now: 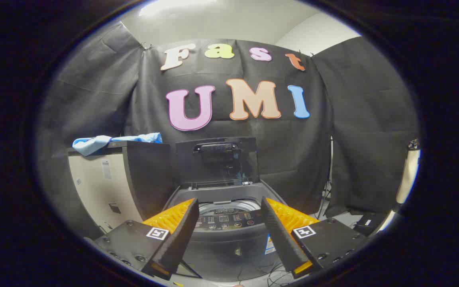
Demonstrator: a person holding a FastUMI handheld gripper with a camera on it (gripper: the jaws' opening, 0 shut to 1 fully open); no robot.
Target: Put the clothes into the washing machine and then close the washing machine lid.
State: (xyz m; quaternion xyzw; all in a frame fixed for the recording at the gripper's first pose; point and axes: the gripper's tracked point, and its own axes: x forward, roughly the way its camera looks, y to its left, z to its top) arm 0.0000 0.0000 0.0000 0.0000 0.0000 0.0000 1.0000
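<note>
A grey top-loading washing machine is standing with its dark lid raised upright; light blue clothes are lying on the cabinet beside it

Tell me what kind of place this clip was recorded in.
Likely a staged recording booth: black cloth wall, top-load washing machine with lid raised, blue clothes on a cabinet. The hand-held gripper is open.

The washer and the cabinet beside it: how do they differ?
The washer is grey and rounded, just beyond the open gripper; the cabinet is beige with dark panels and boxy. The washer's lid stands raised; the cabinet carries a blue cloth on top. The cabinet stands taller. Both stand against the black wall.
</note>
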